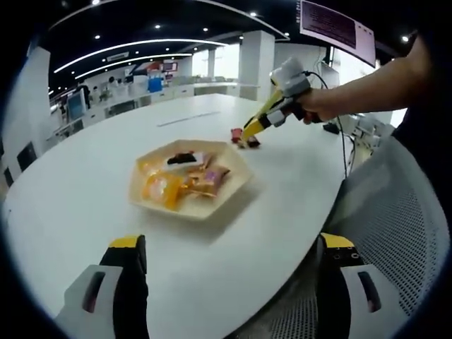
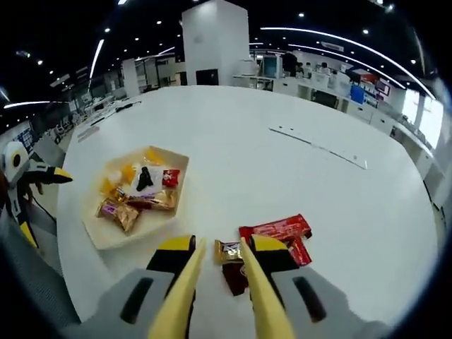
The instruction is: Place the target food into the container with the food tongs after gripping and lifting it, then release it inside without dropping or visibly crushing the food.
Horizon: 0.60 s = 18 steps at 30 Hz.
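Right gripper view: the right hand-held gripper [image 2: 222,265] holds a pair of yellow food tongs [image 2: 185,296], whose two arms run forward between the jaws. The jaws are pressed in on the tongs. The tong tips stand slightly apart, either side of a small gold-wrapped sweet [image 2: 227,251] lying on the white worktop [image 2: 282,162]; contact between tips and sweet cannot be confirmed. Just right of the sweet lie red wrapped snack bars [image 2: 279,229], and a dark wrapper [image 2: 233,279] sits near the right tong arm.

To the left, well apart from the sweets, stands a shallow, pale hexagonal tray [image 2: 95,236] serving as the container. It holds assorted wrapped snacks [image 2: 138,191] in yellow, orange, black and red. The left hand-held gripper [image 2: 28,176] shows at the far left edge.

Left gripper view: the left hand-held gripper [image 1: 229,272] has its jaws spread wide, with nothing between them, over the near edge of the worktop [image 1: 85,191]. The tray [image 1: 212,208] lies ahead at centre. Beyond it, a person's hand [image 1: 318,106] holds the right hand-held gripper [image 1: 282,99], the tongs [image 1: 258,127] angled down to the sweets [image 1: 244,138] on the worktop, just beyond the far right of the tray. A mesh chair back [image 1: 395,226] occupies the near right.
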Motion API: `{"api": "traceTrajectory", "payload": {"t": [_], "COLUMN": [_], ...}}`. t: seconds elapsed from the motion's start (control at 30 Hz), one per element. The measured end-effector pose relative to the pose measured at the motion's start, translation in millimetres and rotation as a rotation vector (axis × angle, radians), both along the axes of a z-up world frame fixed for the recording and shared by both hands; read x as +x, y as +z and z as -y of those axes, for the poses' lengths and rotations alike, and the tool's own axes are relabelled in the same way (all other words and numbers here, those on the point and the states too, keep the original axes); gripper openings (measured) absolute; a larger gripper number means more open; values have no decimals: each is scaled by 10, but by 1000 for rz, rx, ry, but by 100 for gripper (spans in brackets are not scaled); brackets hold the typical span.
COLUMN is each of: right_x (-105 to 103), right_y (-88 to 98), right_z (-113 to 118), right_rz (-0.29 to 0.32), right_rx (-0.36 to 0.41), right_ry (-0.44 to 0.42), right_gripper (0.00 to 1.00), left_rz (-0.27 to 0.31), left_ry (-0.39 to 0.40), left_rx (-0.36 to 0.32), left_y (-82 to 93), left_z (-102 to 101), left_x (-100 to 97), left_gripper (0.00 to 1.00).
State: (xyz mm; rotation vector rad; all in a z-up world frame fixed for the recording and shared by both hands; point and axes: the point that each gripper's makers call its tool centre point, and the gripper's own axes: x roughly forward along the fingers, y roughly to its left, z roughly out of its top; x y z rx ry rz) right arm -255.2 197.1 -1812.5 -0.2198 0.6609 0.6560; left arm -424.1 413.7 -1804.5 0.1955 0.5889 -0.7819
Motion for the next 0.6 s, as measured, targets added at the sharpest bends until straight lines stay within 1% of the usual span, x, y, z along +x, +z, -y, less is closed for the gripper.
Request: {"api": "traceTrajectory", "payload": {"t": [0.07, 0.13, 0.17, 0.23, 0.4, 0.43, 0.53, 0.6], "right_x": [50, 66, 83, 86, 82, 86, 79, 64], "right_y": [-62, -115, -157, -208, -213, -236, -228, -218], "right_z": [17, 50, 89, 108, 90, 100, 115, 100], "right_rz": [2, -16, -20, -34, -17, -23, -40, -47], "right_rx": [-19, -32, -52, -50, -64, -63, -55, -46], "right_ry": [3, -10, -19, -25, -23, -29, -60, -61], "right_gripper": [29, 29, 29, 29, 29, 29, 27, 27], "left_rz": [-2, -4, -6, -7, -11, -11, -13, -13], "left_ry": [-1, 0, 0, -1, -2, -3, -4, -4], "left_rx": [0, 1, 1, 1, 3, 3, 4, 4], "left_y": [-5, -9, -11, -17, -21, -21, -28, -29], "left_z": [2, 0, 1, 1, 2, 3, 2, 4], "left_x": [-3, -4, -6, -6, -12, -14, -15, -15], "left_gripper": [96, 96, 96, 96, 96, 96, 96, 96]}}
